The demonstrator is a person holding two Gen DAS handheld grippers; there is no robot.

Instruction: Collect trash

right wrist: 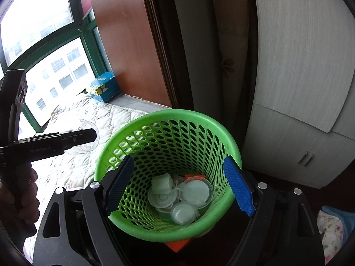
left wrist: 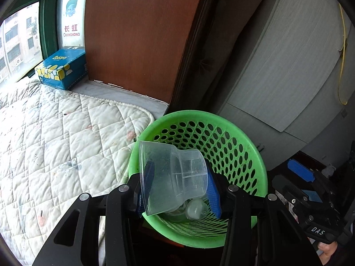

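Note:
A clear plastic cup (left wrist: 170, 177) lies on its side between the blue pads of my left gripper (left wrist: 179, 181), which is shut on it above the near rim of the green perforated basket (left wrist: 244, 137). In the right wrist view the left gripper (right wrist: 94, 136) comes in from the left, short of the basket (right wrist: 199, 115), with the cup (right wrist: 87, 149) faint behind its finger. My right gripper (right wrist: 179, 184) hangs open and empty over the basket mouth. Several white lids and small tubs (right wrist: 182, 199) lie at the bottom. The right gripper (left wrist: 307, 184) also shows beside the basket.
A quilted white mattress (left wrist: 55, 144) lies left of the basket, with a blue tissue box (left wrist: 62, 68) on the window ledge. A brown wooden panel (left wrist: 137, 40) and a grey cabinet (left wrist: 277, 66) stand behind. A person's hand (right wrist: 22, 195) holds the left gripper. A floral cloth (right wrist: 332, 228) lies at the lower right.

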